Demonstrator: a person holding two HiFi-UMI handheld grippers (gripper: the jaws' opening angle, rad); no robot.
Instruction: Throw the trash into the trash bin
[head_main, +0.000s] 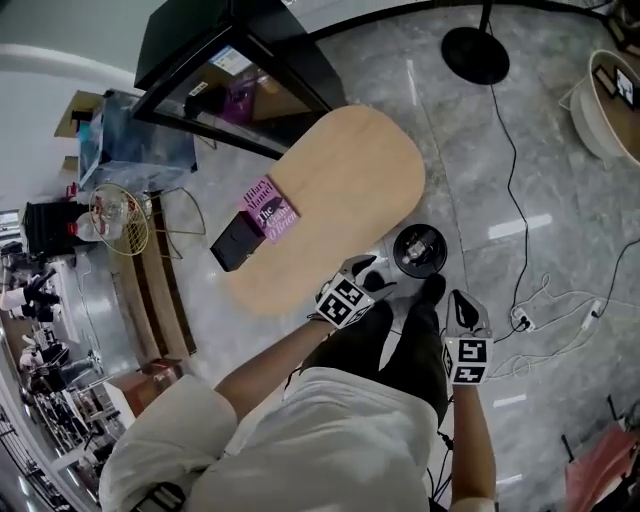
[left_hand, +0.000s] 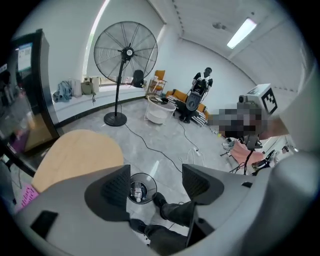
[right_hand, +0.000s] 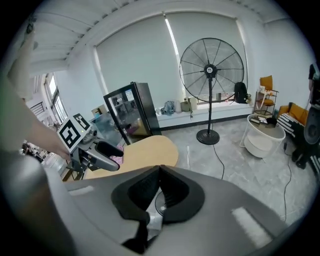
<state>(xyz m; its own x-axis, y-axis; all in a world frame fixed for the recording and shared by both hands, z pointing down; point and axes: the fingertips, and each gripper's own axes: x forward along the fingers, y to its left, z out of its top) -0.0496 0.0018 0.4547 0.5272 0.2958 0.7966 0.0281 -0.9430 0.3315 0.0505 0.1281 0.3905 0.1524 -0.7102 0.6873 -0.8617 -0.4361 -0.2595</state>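
Tabletop (head_main: 350, 170) carries only a book (head_main: 268, 208) and a black box (head_main: 237, 242) at its left edge; neither looks like trash. Trash bin (head_main: 442, 252), on the floor off its near end, already holds a plastic bottle (left_hand: 136, 191). Left claw (left_hand: 155, 180) hangs released and empty above it; right claw (right_hand: 160, 187) is clenched on nothing. Throwing appears done.

The left hand-held gripper (left_hand: 156, 165) hides part of the trash bin (left_hand: 151, 184).
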